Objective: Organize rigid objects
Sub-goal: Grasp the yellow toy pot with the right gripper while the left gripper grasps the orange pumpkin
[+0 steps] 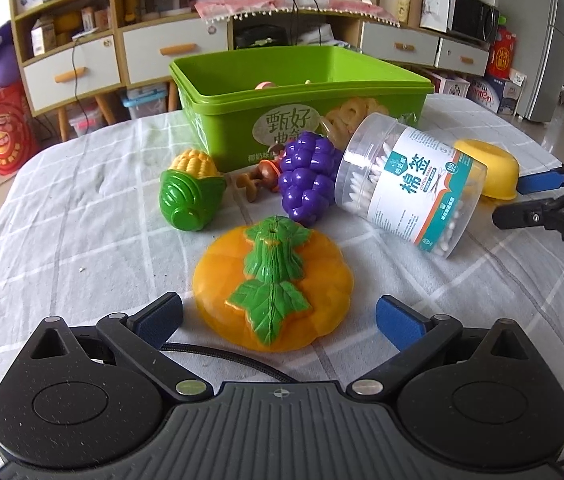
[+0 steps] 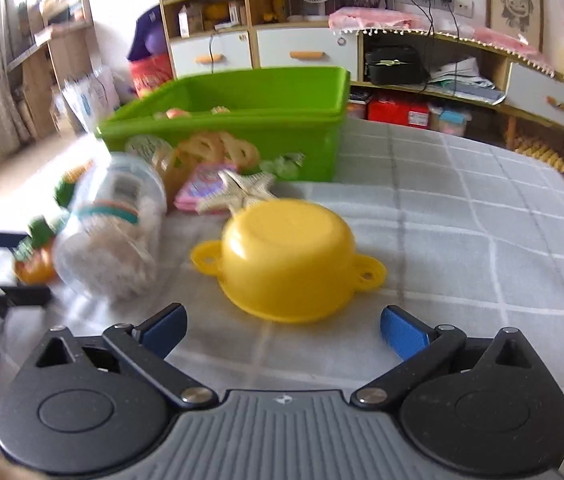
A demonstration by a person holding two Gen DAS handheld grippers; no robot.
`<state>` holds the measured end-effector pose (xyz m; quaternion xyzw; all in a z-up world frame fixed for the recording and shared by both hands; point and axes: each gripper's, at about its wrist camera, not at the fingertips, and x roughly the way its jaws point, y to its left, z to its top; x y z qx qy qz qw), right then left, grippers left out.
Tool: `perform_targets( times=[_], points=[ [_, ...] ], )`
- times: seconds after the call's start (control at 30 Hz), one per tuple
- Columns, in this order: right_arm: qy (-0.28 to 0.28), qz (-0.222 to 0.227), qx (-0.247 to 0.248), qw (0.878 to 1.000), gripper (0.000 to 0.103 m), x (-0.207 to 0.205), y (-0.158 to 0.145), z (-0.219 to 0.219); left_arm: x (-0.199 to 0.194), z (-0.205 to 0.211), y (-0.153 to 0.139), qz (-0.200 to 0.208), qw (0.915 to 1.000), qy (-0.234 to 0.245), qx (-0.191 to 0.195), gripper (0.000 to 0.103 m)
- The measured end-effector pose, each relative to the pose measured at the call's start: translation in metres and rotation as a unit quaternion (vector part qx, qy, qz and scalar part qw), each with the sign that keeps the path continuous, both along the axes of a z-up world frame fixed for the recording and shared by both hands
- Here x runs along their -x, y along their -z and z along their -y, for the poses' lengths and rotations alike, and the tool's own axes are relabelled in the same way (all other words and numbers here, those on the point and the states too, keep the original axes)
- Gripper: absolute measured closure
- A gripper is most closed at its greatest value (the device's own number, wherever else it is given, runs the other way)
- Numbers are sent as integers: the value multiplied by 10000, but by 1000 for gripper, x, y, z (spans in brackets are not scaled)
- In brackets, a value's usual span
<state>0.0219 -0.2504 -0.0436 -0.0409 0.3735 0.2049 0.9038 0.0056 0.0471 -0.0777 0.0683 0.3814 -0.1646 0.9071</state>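
My left gripper (image 1: 280,322) is open, its pads on either side of the near edge of an orange toy pumpkin (image 1: 274,284) lying flat on the cloth. Beyond it lie a toy corn (image 1: 192,190), purple toy grapes (image 1: 307,178) and a clear cotton-swab jar (image 1: 409,184) on its side. A green plastic bin (image 1: 301,92) stands behind them. My right gripper (image 2: 283,330) is open and empty, just short of an upturned yellow toy pot (image 2: 287,258). It also shows in the left wrist view (image 1: 521,196), beside the pot (image 1: 489,168).
A grey checked cloth (image 1: 82,240) covers the table. A starfish (image 2: 244,192) and a pink packet (image 2: 202,184) lie by the bin's (image 2: 242,120) front. Small brown toy pieces (image 1: 260,180) sit between corn and grapes. Cabinets and shelves stand behind the table.
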Motion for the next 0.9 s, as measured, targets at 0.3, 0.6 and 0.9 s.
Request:
perform_targets(
  times=[0.3, 0.6, 0.9],
  points=[
    [196, 37, -87, 9998, 16, -12, -5, -14, -6, 3, -2, -33, 10000, -41, 48, 6],
    [639, 14, -269, 9976, 24, -24, -11, -11, -11, 1, -6, -60, 9997, -214, 136, 15],
    [695, 8, -181, 9974, 46, -26, -11, -12, -13, 3, -9, -182, 9994, -258, 125, 16]
  ],
)
